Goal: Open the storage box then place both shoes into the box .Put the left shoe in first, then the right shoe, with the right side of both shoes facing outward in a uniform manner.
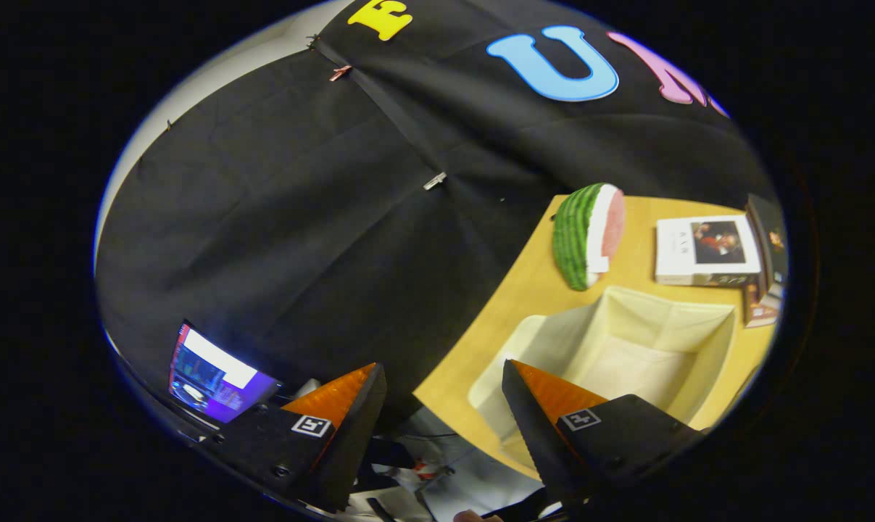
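While the claw (444,406) hangs tilted off the near corner of the counter (495,319), its two fingers stand well apart with nothing between them, so it is open and empty. Just ahead of the right finger sits the storage box (618,348), a pale fabric bin whose top already stands open and whose inside looks bare; no shoe lies in it. Its walls look soft and light, likely to buckle or slide if pushed, so any hold on it would best pinch the rim near a corner, where the cloth seems stiffest. Beyond the box lie a watermelon slice (588,235) and a white book (705,250), with darker books (767,239) stacked just beside it. Off the counter, near the left finger, a lit screen (216,377) glows. Rolled well to one side, the claw points past the counter's edge rather than squarely at the box.
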Demonstrator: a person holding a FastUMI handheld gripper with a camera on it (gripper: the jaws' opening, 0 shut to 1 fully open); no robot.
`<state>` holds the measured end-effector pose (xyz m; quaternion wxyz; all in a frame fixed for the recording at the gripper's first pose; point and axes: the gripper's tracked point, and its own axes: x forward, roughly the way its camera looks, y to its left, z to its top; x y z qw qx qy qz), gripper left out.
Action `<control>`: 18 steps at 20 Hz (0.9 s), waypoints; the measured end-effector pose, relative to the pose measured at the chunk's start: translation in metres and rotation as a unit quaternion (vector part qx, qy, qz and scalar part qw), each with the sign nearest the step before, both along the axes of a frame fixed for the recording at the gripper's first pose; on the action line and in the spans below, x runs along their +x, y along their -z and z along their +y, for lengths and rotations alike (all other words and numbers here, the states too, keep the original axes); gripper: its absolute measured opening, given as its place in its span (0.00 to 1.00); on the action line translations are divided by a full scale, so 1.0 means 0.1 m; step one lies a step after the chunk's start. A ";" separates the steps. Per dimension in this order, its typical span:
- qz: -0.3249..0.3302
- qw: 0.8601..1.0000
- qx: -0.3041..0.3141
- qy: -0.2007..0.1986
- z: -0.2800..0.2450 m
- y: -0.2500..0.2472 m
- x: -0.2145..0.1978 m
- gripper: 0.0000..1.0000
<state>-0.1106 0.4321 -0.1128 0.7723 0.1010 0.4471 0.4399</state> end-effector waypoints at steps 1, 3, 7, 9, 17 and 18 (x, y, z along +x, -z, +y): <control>-0.018 1.000 -0.019 0.008 -0.18 0.00 0.10 0.98; -0.051 0.997 -0.039 0.030 -0.55 -0.05 0.29 0.98; -0.069 0.993 -0.059 0.074 -1.25 -0.10 0.47 0.98; -0.087 0.988 -0.083 0.097 -1.66 -0.05 0.56 0.98; -0.077 0.960 -0.200 0.181 -3.37 0.57 0.65 0.98; -0.075 0.955 -0.216 0.189 -3.59 0.68 0.64 0.98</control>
